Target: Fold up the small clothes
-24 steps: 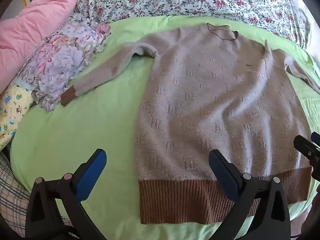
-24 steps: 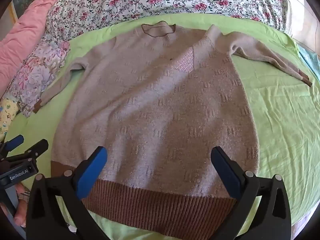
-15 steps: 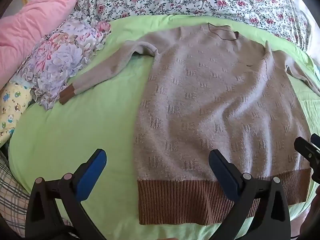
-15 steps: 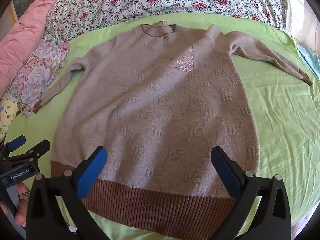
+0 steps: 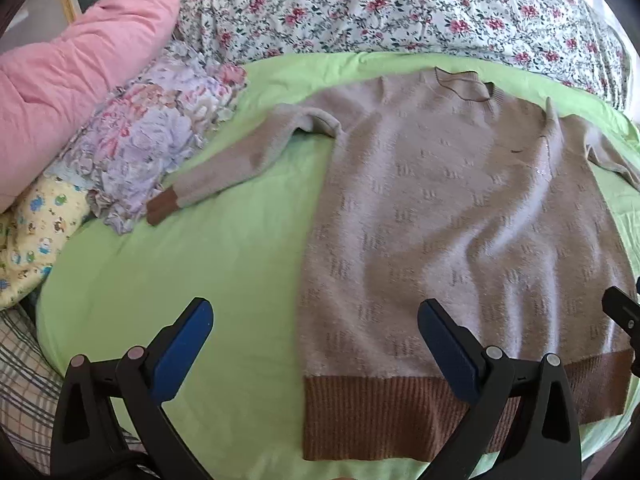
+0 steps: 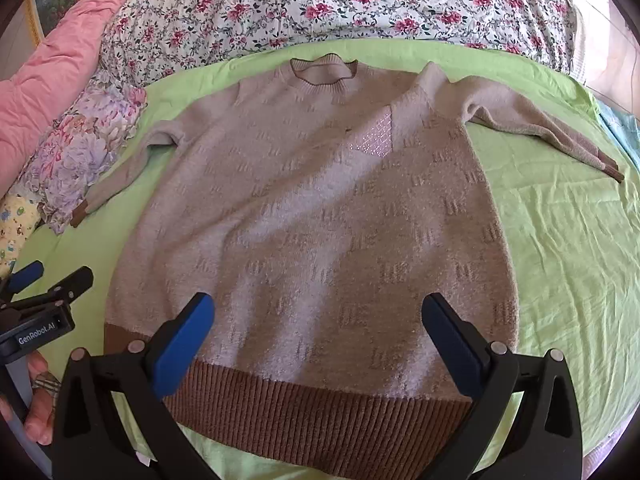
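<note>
Hovering: left claw, right claw | both spread apart, empty | sweater flat beneath

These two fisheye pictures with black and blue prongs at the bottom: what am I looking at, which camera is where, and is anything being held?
Each picture comes from a camera on a hand-held gripper, looking along its two blue-padded fingers. One view shows the left gripper, the other the right gripper. Both are wide open and hold nothing. Ahead, a beige sweater with a brown hem lies flat, sleeves spread, on a green sheet. Floral bedding and a pink quilt lie behind it.
</note>
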`<state>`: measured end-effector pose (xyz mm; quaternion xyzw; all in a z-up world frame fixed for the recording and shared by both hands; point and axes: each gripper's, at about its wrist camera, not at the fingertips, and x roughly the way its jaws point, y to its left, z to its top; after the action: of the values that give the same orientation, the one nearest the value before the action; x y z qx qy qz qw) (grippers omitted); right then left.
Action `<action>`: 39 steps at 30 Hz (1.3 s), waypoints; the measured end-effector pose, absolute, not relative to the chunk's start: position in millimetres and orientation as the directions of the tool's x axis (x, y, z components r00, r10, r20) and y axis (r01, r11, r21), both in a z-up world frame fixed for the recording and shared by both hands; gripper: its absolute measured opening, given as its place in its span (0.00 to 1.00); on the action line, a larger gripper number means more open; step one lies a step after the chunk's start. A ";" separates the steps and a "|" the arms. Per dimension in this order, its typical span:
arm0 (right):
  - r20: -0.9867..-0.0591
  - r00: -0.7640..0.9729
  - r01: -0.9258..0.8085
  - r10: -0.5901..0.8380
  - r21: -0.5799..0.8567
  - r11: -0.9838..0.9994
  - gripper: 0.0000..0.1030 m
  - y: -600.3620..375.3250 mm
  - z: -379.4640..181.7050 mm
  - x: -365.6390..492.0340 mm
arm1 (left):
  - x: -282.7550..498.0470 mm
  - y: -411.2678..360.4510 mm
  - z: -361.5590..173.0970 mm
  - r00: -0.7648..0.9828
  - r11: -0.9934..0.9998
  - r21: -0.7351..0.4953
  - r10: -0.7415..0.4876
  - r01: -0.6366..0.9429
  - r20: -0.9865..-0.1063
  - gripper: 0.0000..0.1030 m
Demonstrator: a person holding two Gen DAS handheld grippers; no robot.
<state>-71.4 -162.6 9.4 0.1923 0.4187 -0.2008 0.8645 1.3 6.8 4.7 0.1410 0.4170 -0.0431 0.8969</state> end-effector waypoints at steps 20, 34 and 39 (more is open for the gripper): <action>-0.799 0.566 0.502 -0.202 0.140 0.853 1.00 -162.3 9.3 -72.4 | 2.0 15.5 5.5 0.667 0.958 0.244 0.083 0.151 -0.740 0.99; -0.798 0.567 0.502 -0.205 0.137 0.854 1.00 -162.8 9.4 -73.6 | 2.7 12.5 5.8 0.662 0.959 0.237 0.075 0.158 -0.745 0.99; -0.798 0.566 0.504 -0.207 0.136 0.853 1.00 -162.9 9.4 -73.6 | 2.0 12.2 5.0 0.661 0.961 0.226 0.065 0.162 -0.747 0.99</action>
<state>-73.6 -162.9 9.4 0.1772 0.4185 -0.2049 0.8669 2.0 12.2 5.0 0.1379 0.4106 -0.0268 0.9009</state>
